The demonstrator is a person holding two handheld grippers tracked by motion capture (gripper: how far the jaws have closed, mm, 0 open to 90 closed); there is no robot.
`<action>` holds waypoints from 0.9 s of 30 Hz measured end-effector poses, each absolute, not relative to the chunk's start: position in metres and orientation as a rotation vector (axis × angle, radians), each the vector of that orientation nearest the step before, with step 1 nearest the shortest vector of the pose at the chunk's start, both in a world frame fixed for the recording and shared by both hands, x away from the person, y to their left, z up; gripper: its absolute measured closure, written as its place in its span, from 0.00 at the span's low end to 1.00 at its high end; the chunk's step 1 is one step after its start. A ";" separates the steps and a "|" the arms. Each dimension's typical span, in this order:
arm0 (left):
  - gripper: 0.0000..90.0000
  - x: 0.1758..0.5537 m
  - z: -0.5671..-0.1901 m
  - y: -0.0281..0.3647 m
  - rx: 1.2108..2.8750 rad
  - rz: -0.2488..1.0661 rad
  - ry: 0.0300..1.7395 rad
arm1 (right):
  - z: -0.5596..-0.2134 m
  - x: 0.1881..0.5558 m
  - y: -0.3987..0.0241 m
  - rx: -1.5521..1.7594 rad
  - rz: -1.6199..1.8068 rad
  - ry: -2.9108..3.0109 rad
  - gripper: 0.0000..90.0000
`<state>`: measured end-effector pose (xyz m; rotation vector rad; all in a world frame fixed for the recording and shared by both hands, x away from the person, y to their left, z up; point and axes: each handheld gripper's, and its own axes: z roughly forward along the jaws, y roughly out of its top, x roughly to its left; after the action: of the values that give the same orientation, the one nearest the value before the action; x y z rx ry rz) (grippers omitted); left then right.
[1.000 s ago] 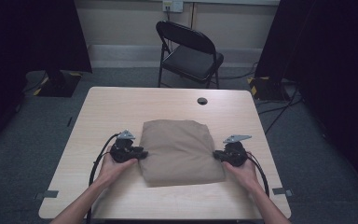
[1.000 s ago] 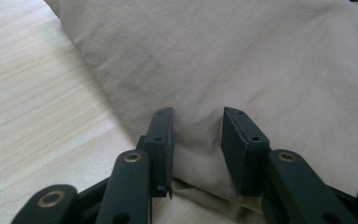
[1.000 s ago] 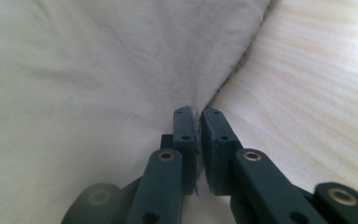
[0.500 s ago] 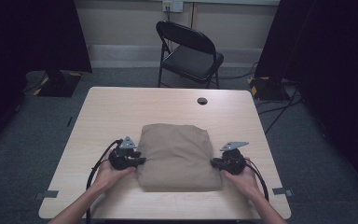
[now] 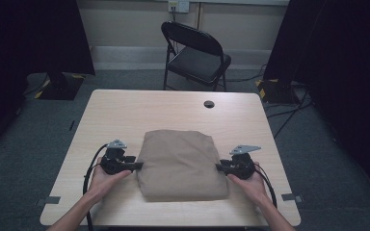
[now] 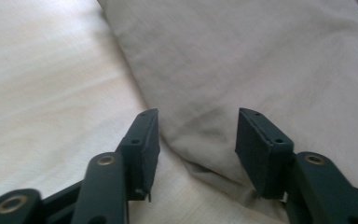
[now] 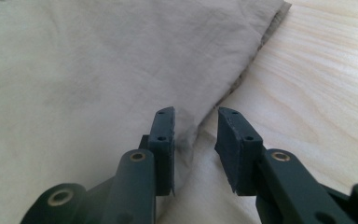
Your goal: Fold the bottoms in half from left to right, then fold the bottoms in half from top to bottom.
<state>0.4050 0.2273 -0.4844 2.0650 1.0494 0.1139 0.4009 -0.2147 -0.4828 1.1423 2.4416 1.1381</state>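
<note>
Matt tan cloth (image 5: 181,163) — soft, creased — on smooth pale wood-grain table (image 5: 125,110).

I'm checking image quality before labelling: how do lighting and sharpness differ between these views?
High view: dim, room edges nearly black, folded cloth evenly lit. Left gripper view: bright, washed-out table, soft focus on the fabric. Right gripper view: wood grain and the cloth's hem sharp, near tool parts slightly soft.

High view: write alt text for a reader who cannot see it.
A folded tan cloth lies on a wooden table, with a person's left gripper and right gripper at its two side edges, jaws open. A black folding chair stands beyond the table.
</note>
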 end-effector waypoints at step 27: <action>0.99 0.400 -0.487 0.222 2.189 0.196 0.971 | -0.488 0.392 -0.202 1.056 1.083 2.502 1.00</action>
<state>0.3996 0.2215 -0.4866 2.1886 0.9711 0.1956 0.3917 -0.2020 -0.4878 1.0561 2.5018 1.0833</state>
